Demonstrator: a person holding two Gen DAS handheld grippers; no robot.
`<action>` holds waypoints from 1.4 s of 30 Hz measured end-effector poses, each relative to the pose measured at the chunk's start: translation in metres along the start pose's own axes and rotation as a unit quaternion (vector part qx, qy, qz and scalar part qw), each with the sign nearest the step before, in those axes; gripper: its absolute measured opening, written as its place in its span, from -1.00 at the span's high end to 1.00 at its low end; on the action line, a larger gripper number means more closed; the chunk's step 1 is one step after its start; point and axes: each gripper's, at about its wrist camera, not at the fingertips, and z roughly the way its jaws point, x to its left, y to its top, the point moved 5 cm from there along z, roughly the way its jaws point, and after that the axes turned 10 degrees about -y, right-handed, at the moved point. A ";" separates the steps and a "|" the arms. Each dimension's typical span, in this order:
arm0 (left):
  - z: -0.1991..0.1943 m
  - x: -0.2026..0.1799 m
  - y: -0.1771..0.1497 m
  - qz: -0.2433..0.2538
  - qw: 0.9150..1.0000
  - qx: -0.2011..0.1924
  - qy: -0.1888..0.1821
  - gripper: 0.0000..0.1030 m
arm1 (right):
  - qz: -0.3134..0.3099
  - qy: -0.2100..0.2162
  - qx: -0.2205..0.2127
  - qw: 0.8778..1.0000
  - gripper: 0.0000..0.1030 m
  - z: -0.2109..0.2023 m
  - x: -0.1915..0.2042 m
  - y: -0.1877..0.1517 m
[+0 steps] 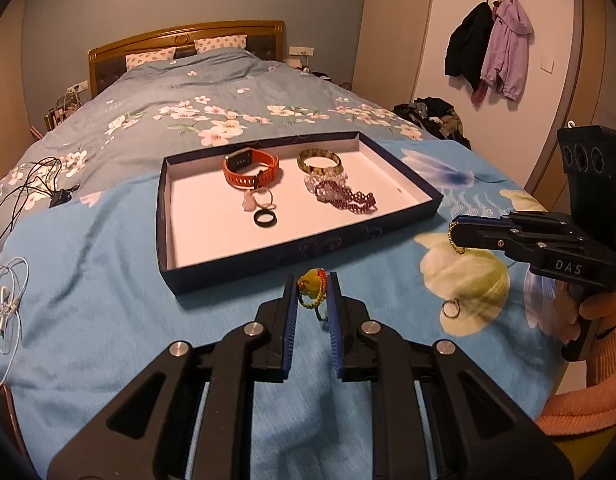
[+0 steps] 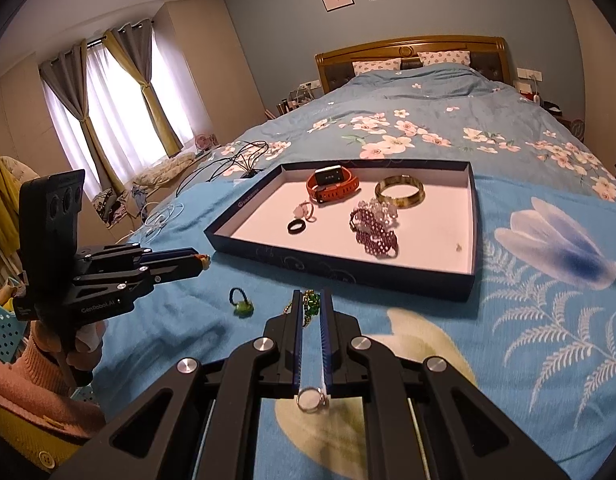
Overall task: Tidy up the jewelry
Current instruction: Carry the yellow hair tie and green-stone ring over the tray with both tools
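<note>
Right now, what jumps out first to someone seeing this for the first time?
The dark blue tray on the bed, holding an orange watch, a greenish bangle and purple beads. Nearer, the left gripper pinches a yellow-green charm, and the right gripper grips a gold chain.

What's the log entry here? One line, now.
left gripper: shut on yellow charm | right gripper: shut on gold chain | tray: holds watch, bangle | both grippers short of tray
</note>
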 end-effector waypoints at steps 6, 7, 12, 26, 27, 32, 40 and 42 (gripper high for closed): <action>0.000 0.001 0.010 0.011 1.000 -0.009 0.006 0.71 | -0.002 -0.003 -0.008 1.000 0.87 0.005 -0.001 0.013; 0.000 0.001 0.012 0.012 1.000 -0.009 0.007 0.71 | -0.001 -0.006 -0.009 1.000 0.87 0.007 -0.002 0.016; 0.003 0.006 0.022 0.014 1.000 -0.015 0.014 0.71 | -0.005 -0.011 -0.016 1.000 0.87 0.012 -0.005 0.028; 0.019 0.018 0.041 0.014 1.000 -0.018 0.020 0.71 | -0.010 -0.014 -0.015 1.000 0.87 0.033 -0.008 0.049; 0.021 0.018 0.041 0.014 1.000 -0.017 0.021 0.71 | -0.011 -0.016 -0.014 1.000 0.87 0.035 -0.009 0.050; 0.028 0.022 0.045 0.012 1.000 -0.015 0.021 0.71 | -0.010 -0.018 -0.011 1.000 0.87 0.042 -0.011 0.054; 0.039 0.029 0.050 0.007 1.000 -0.012 0.022 0.71 | -0.007 -0.023 -0.004 1.000 0.87 0.052 -0.015 0.056; 0.041 0.031 0.050 0.006 1.000 -0.011 0.024 0.71 | -0.005 -0.024 -0.002 1.000 0.87 0.055 -0.017 0.057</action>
